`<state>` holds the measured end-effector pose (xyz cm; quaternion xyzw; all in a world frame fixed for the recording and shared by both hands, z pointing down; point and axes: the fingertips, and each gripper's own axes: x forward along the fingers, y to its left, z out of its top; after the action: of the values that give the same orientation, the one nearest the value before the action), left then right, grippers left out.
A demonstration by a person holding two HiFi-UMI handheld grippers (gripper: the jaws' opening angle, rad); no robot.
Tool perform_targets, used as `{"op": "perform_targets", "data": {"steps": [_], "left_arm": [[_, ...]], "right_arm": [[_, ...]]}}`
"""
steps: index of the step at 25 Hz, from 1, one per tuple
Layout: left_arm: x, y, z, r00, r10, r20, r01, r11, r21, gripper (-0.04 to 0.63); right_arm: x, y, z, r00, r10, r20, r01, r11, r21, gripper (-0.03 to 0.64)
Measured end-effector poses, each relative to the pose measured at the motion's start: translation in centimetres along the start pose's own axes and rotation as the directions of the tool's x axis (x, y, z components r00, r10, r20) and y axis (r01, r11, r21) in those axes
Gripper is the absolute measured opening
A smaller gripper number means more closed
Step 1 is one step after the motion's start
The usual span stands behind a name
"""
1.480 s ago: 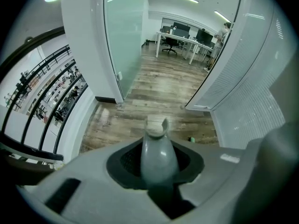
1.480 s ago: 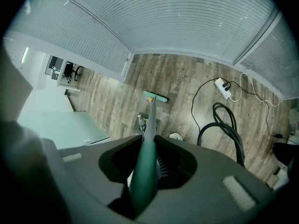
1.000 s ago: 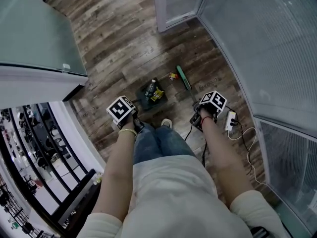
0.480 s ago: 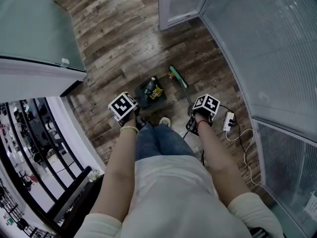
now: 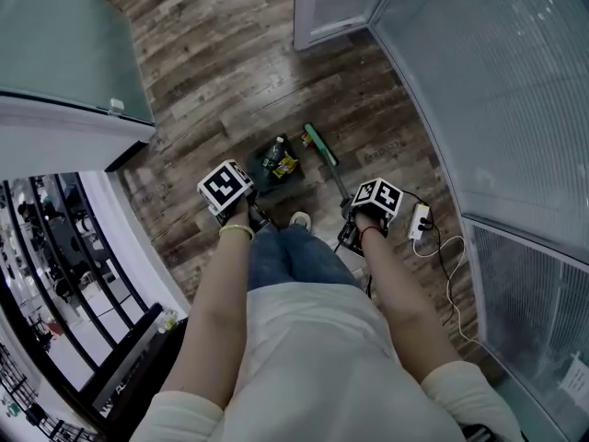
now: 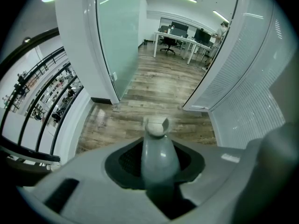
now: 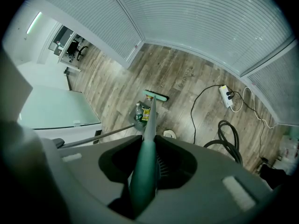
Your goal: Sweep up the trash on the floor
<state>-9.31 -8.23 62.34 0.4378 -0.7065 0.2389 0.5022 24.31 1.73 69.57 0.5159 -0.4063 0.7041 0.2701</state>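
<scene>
A dark dustpan (image 5: 267,180) rests on the wood floor ahead of my feet, holding a small bottle (image 5: 275,151) and a yellow wrapper (image 5: 288,164). The green broom head (image 5: 318,144) lies against its right edge. My right gripper (image 5: 364,215) is shut on the green broom handle (image 7: 144,160), which runs down to the broom head (image 7: 156,96). My left gripper (image 5: 232,197) is shut on the grey dustpan handle (image 6: 158,155). In the right gripper view the dustpan (image 7: 137,119) with its bottle (image 7: 138,109) sits just left of the broom, and the pan's grey handle (image 7: 93,137) slants away to the left.
A white power strip (image 5: 419,221) and its cables (image 7: 227,136) lie on the floor to the right. Frosted glass walls (image 5: 479,81) curve round the right side. A glass door panel (image 5: 64,44) and a railing (image 5: 55,274) stand to the left. My shoe (image 5: 299,219) is behind the dustpan.
The broom head has swept left up to the dustpan's edge. The small wrapper that lay beside it no longer shows apart from the pan. Both grippers have drawn closer together.
</scene>
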Motion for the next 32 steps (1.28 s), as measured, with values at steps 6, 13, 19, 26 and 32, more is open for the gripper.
{"op": "perform_targets", "data": {"steps": [6, 13, 19, 26, 32], "left_arm": [[0.1, -0.4, 0.1, 1.000, -0.003, -0.001, 0.003, 1.000, -0.001, 0.106], [0.1, -0.4, 0.0, 1.000, -0.011, 0.000, 0.011, 1.000, -0.003, 0.110], [0.1, -0.2, -0.1, 1.000, -0.020, -0.001, 0.020, 1.000, -0.004, 0.114], [0.3, -0.5, -0.1, 1.000, -0.026, -0.002, 0.026, 1.000, -0.009, 0.117], [0.3, -0.7, 0.0, 1.000, -0.030, -0.004, 0.030, 1.000, -0.008, 0.120]], "right_arm": [[0.1, 0.0, -1.4, 1.000, 0.008, -0.016, -0.008, 1.000, 0.000, 0.097], [0.4, 0.3, -3.3, 0.999, 0.025, -0.030, -0.025, 1.000, 0.008, 0.097], [0.7, 0.7, -4.9, 0.997, 0.050, -0.052, -0.048, 0.998, 0.031, 0.097], [0.8, 1.2, -6.5, 0.994, 0.074, -0.084, -0.070, 0.997, 0.043, 0.097], [0.6, 2.0, -7.2, 0.988, 0.121, -0.092, -0.107, 0.984, 0.139, 0.097]]}}
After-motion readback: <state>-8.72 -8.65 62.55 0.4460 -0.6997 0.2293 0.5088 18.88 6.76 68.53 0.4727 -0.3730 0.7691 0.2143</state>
